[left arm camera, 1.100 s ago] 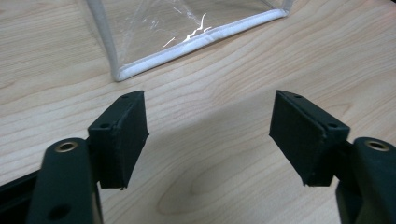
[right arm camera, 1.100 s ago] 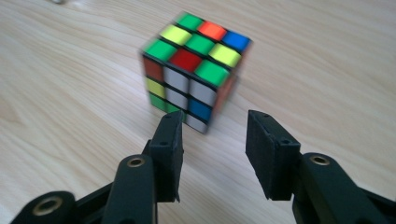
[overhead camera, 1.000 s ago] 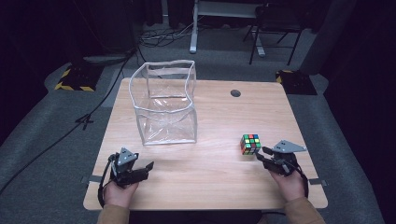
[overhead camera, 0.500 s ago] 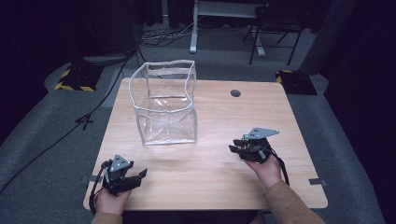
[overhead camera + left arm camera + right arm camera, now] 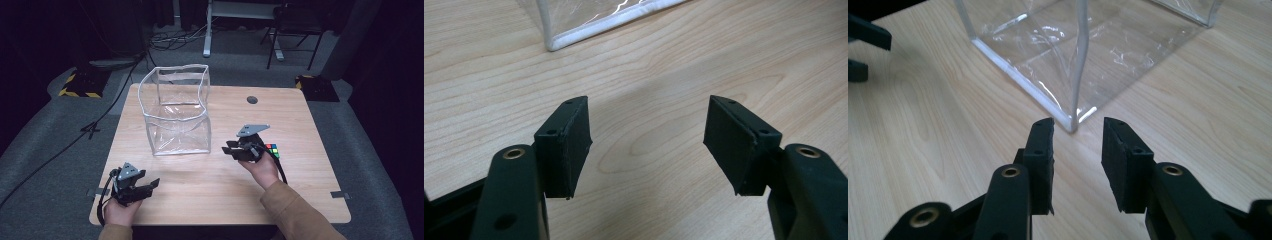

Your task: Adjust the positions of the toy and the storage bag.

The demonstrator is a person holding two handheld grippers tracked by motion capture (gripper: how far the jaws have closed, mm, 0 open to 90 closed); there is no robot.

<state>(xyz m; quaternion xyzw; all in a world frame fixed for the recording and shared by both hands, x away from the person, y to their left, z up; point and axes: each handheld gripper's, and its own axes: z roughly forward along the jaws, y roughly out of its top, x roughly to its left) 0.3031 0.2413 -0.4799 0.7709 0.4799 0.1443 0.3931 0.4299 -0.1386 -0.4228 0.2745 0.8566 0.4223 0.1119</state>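
The counter (image 5: 300, 200) carries a clear bag (image 5: 176, 117), standing open. The right tongs (image 5: 235, 149), partly spread and empty, point at its near corner; the cube (image 5: 272, 149) lies just behind them. The left tongs (image 5: 150, 184) are spread wide, empty.

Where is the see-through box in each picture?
High view: the clear box stands on the table's far left part.
Left gripper view: its white-edged bottom corner sits at the top, left of middle.
Right gripper view: it spreads across the top, one corner just beyond the tongs.
Shared landmark: the wooden table.
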